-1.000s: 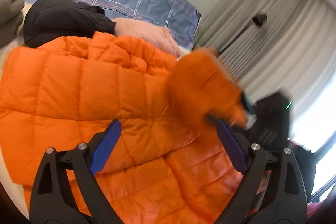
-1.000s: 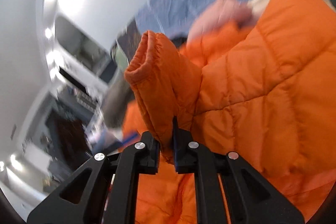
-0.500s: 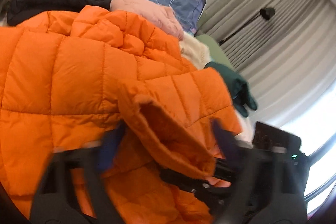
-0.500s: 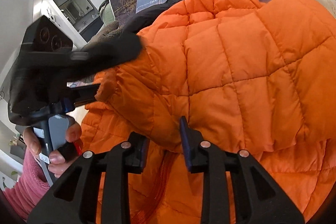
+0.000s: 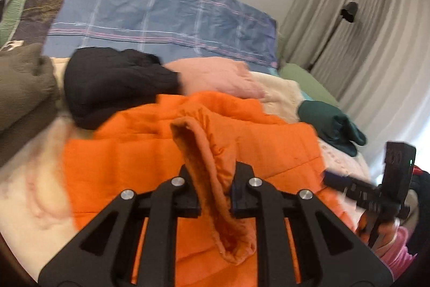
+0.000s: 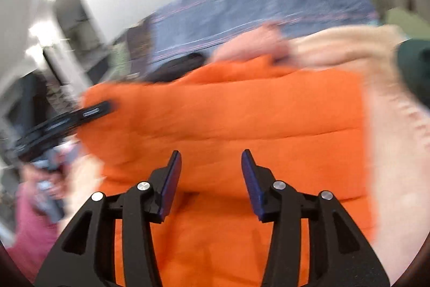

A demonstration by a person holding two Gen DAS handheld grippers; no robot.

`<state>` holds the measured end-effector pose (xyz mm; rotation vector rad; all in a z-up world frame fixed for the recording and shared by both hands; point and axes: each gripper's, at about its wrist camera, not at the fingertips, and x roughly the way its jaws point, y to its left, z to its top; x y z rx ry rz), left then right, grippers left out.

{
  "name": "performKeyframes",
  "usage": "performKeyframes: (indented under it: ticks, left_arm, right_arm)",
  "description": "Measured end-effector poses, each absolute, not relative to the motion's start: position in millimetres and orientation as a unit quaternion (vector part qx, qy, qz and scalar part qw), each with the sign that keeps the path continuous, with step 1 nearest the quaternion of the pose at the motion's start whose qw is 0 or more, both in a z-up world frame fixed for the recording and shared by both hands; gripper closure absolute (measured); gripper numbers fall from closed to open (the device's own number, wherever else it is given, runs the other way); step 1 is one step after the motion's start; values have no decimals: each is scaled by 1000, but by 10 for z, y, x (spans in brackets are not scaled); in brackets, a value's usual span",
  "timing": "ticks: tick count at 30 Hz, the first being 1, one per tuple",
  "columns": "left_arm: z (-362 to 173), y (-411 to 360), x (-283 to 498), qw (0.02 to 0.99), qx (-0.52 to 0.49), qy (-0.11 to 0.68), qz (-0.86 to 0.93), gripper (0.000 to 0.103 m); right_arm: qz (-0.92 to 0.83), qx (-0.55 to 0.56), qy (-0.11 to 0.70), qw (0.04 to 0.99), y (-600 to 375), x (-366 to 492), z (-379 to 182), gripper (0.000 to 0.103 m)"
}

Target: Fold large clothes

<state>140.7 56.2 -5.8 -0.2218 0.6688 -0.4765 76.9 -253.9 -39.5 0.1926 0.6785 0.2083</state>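
Left wrist view: the left gripper (image 5: pixel 213 191) has just been closing and now pinches a stood-up fold, probably a cuff or hem, of the orange puffer jacket (image 5: pixel 268 144). The rest of the jacket spreads ahead of the jaws, lying on the cream blanket (image 5: pixel 282 88), with a black garment (image 5: pixel 115 82) beyond its far-left corner. The right gripper (image 6: pixel 211 179) has just been opening; its blue pads (image 6: pixel 172 179) stand apart with nothing between them, hovering just over the near part of the jacket. To fold well, I judge the pinched edge should be carried smoothly across the body (the filling is puffy and springs back) and laid flat before release. The free gripper could pin the panel.
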Motion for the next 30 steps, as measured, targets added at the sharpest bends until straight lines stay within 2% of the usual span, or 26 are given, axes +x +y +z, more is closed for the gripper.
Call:
performKeyframes:
  ticks: [2, 4, 6, 8, 11, 16, 22, 25, 28, 30]
  left_arm:
    - [-188, 690, 1423, 914, -102, 335, -206, 85]
    - [-414, 790, 1469, 916, -84, 357, -164, 76]
    - [-636, 879, 1526, 913, -71, 380, -129, 61]
    - [-830, 957, 1561, 908, -74, 394, -122, 60]
    - [-835, 1061, 1546, 908, -92, 393, -114, 59]
    - [-396, 1070, 1362, 939, -61, 331, -78, 53]
    - [-30, 777, 1149, 946, -75, 286, -135, 53]
    - [-247, 431, 1221, 937, -15, 320, -142, 53]
    - [-766, 215, 1446, 917, 32, 381, -117, 51]
    - [-1010, 165, 1497, 919, 62, 372, -114, 51]
  right_arm:
    - [56, 46, 339, 938, -2568, 906, -523, 55]
    - [18, 14, 382, 924, -2565, 1081, -783, 54]
    - [17, 25, 408, 913, -2588, 1150, -1007, 54]
    - [25, 25, 401, 915, -2575, 1120, -1019, 54]
    - [31, 18, 396, 918, -2589, 1070, -933, 54]
    - [43, 24, 360, 931, -2610, 999, -599, 54]
    - [51, 36, 358, 932, -2500, 1179, -567, 54]
    - [50, 54, 392, 917, -2454, 1340, -781, 53]
    - [44, 51, 401, 913, -2422, 1435, -1071, 46]
    - [40, 24, 394, 918, -2340, 1420, -1152, 44]
